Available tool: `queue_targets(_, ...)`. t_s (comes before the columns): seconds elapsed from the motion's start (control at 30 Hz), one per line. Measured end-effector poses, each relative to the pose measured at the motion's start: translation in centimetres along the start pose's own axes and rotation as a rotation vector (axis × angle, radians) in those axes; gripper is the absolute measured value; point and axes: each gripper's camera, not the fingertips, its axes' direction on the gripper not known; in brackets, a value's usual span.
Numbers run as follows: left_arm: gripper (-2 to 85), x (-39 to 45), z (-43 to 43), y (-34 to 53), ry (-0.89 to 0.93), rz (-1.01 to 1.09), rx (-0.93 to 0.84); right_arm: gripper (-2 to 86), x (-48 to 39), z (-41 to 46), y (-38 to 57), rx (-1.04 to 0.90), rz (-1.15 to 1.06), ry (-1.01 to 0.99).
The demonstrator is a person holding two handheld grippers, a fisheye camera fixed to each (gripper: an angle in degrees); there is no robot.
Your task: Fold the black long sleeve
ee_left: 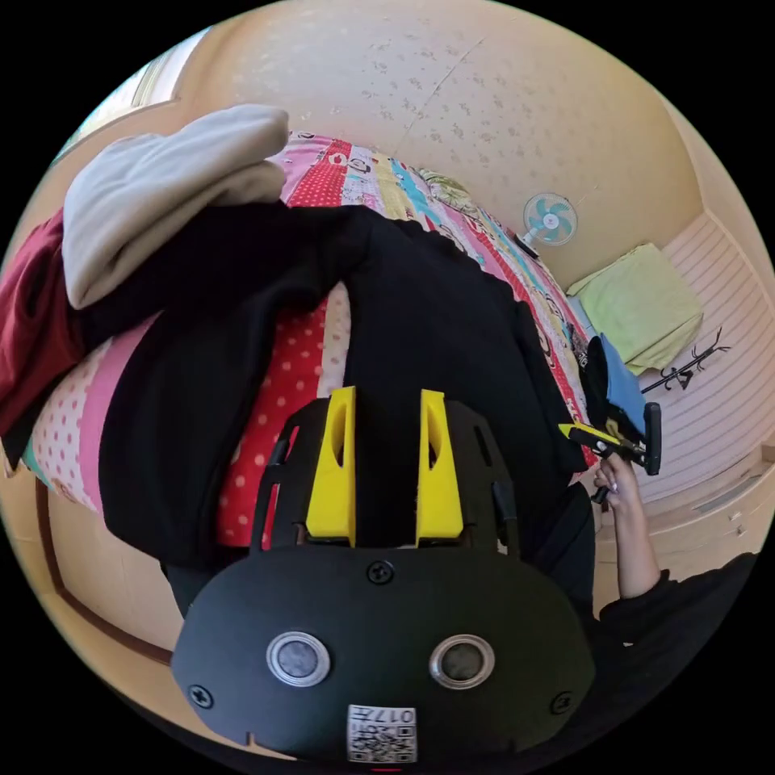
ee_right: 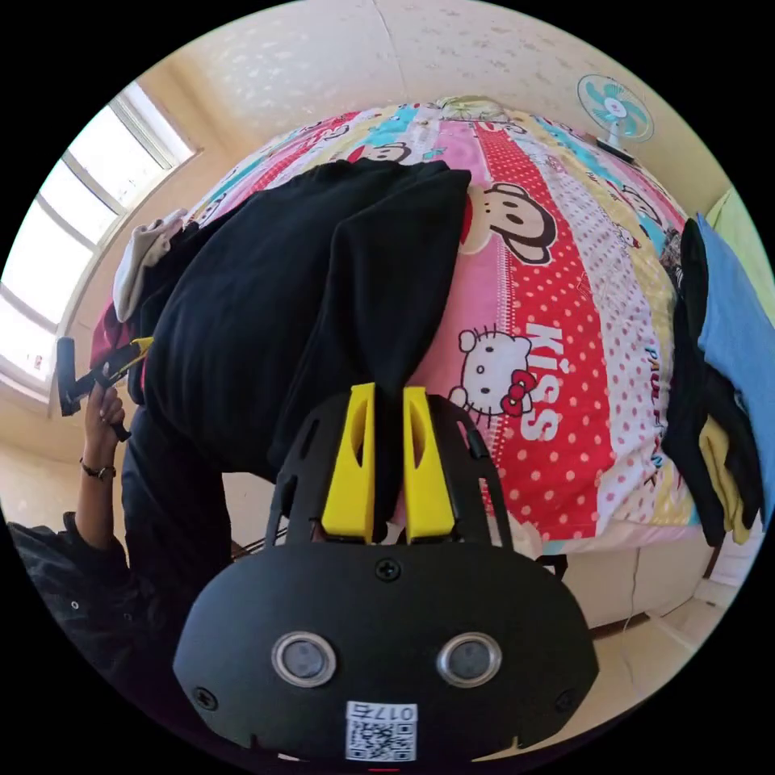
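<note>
Shirt: The black long sleeve (ee_right: 307,266) lies on the bed (ee_right: 565,323), which has a bright cartoon cover. Part of the shirt hangs over the near edge of the bed.

Left gripper: In the left gripper view, the left gripper (ee_left: 386,404) has black cloth between its yellow fingers (ee_left: 337,468). The fingers look a little apart, and I cannot tell if they really squeeze the cloth.

Right gripper: In the right gripper view, the right gripper (ee_right: 387,400) has its two fingers (ee_right: 353,460) close together, pinching a thin bit of the black shirt near the bed edge.

Hands: A hand (ee_right: 101,404) holds the left gripper at the far left of the right gripper view.

Other things: A pile of folded clothes (ee_right: 718,363) sits at one side of the bed. A cream cloth (ee_left: 161,194) and a dark red cloth (ee_left: 32,323) sit at the other side. A small fan (ee_right: 615,105) stands by the wall.

Step now: I think the shirt is being held at its near edge, ready for a fold.

How to do it well: Keep both grips tight. Lift both sides at the same height. Pull the cloth flat so it has no bumps. Move both grippers together, slowly, and lay the edge down straight. Stay away from the clothes piles.
</note>
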Motion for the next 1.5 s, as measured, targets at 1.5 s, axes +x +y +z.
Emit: queue_targets(1.5,16.6,-27.5,-5.6,4.0,0.555,-1.021,0.334,5.3,-6.0,15.2,-11.5,-0.445,-0.207,0.236)
